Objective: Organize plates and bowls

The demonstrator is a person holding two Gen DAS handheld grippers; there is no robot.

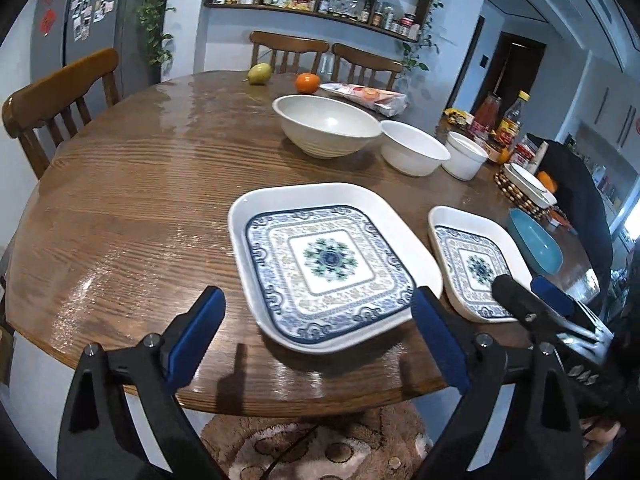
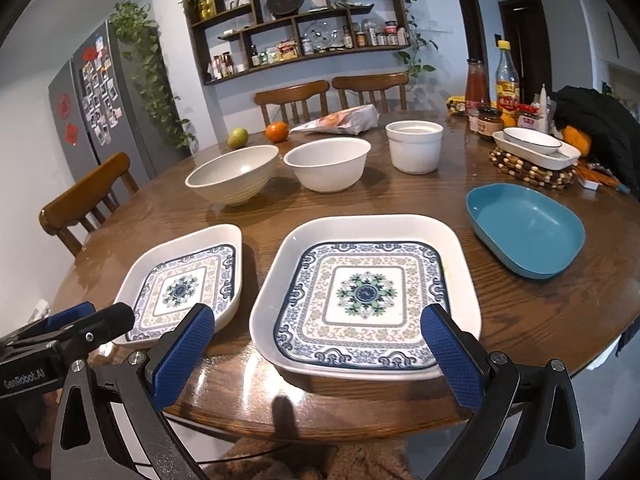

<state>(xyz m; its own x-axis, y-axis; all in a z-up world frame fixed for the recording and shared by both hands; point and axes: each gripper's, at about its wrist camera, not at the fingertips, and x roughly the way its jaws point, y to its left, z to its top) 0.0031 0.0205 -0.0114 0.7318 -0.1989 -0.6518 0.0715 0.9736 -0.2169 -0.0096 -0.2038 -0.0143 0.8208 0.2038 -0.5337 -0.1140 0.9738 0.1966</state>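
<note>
Both my claws, left [image 1: 316, 312] and right [image 2: 318, 330], hang wide and empty; the lower-centre plate [image 2: 366, 292] overhangs the bench [image 2: 560, 320] edge, so a clumsy nudge might tip it.

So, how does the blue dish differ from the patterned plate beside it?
The blue dish is plain, one solid colour; the patterned plate is white with a blue floral design. The dish looks smaller and more oval, the plate larger and squarish. The dish lies farther from the table edge than the plate. Both are empty, shallow and sit flat on the wooden table.
</note>
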